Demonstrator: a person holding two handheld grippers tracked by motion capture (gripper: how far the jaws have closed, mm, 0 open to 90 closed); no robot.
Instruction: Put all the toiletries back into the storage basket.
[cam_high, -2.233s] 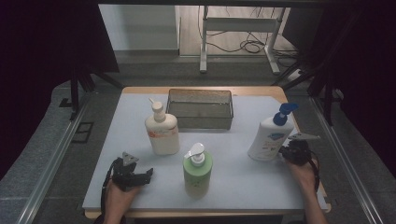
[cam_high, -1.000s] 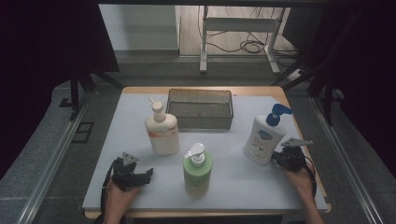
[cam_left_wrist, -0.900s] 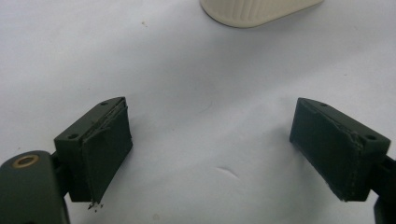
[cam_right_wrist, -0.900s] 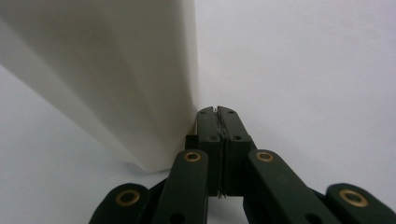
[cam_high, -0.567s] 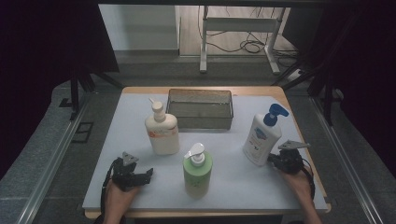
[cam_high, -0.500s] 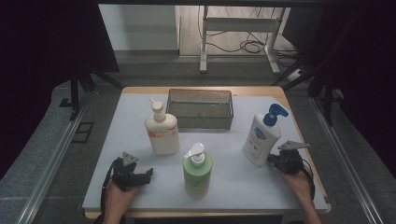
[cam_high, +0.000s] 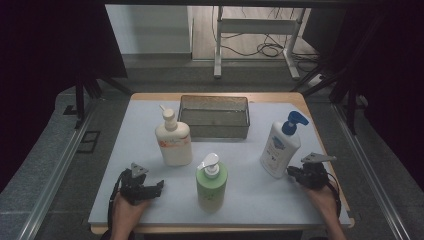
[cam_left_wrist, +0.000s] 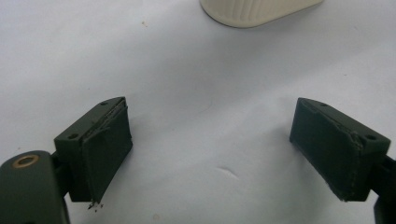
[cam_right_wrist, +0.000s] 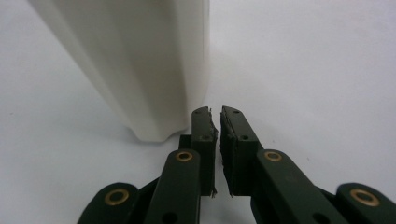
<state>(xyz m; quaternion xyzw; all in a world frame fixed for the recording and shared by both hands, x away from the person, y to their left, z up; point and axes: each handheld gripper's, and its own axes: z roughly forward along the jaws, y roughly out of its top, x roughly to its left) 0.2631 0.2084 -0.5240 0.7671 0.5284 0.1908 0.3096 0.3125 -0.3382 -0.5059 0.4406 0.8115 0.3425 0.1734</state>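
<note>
A white bottle with a blue pump stands at the right of the white table. My right gripper lies low by its base, on its right; in the right gripper view the bottle's base is just left of the jaws. The right gripper's jaws have just been opening, and only a narrow slit with nothing in it parts them. My left gripper rests at the front left, open wide over bare table. The cream bottle's base is beyond it.
A cream pump bottle with an orange label stands left of centre and a green pump bottle stands near the front middle. A dark wire tray sits at the back. The table's right edge is close to my right hand.
The blue-pump bottle and my right gripper have shifted a little to the left and nearer. My left gripper has stayed where it was.
</note>
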